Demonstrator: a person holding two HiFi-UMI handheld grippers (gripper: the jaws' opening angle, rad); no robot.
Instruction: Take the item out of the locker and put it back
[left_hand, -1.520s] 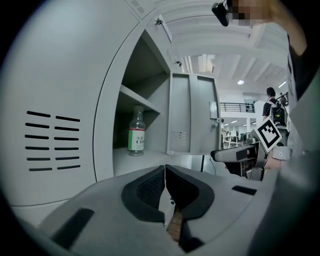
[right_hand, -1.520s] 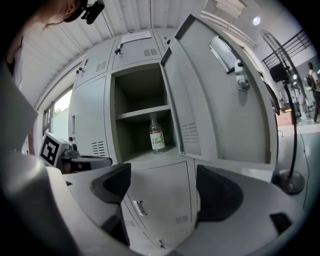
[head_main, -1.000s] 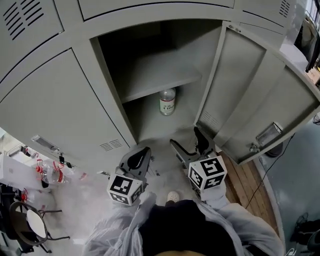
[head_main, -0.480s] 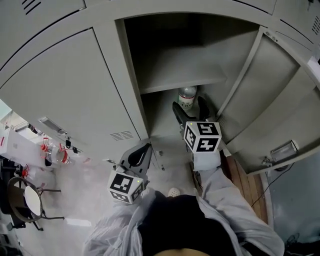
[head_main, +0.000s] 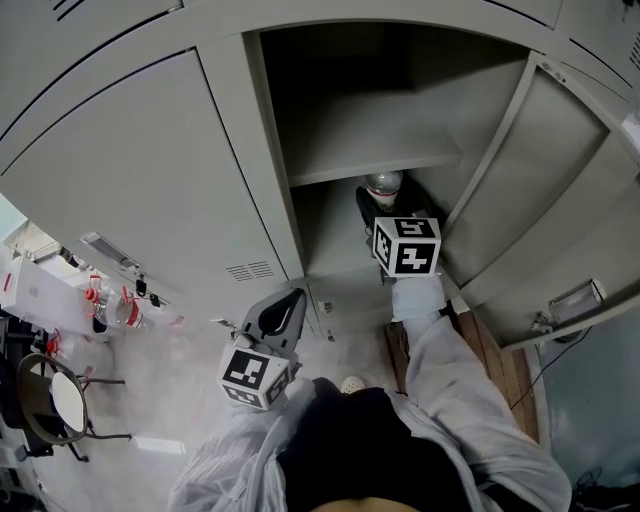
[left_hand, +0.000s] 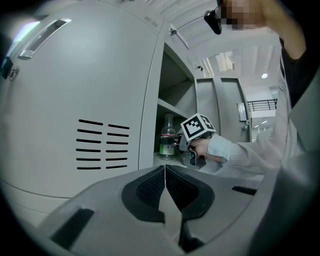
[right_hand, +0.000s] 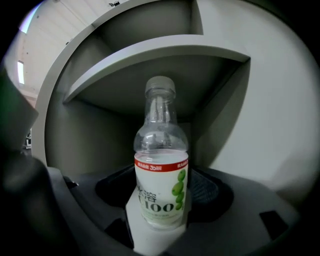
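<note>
under the shelf (right_hand: 150, 55), bottle (right_hand: 161, 170) (upright); right hand-held gripper (right_hand: 163, 196) jaws closing around it

"100" in large print on the bottle (right_hand: 161, 165) (red band's print illegible)

Floor (head_main: 170, 400): pale grey, with a strip of wooden boards (head_main: 512, 385) at the right.
Furniture: closed grey metal door (head_main: 130, 170) with vent slots (head_main: 250, 270); round-seated chair (head_main: 52, 402) at the left edge.
Light: round ceiling lamp (left_hand: 264, 76), lit, over a bright corridor.
</note>
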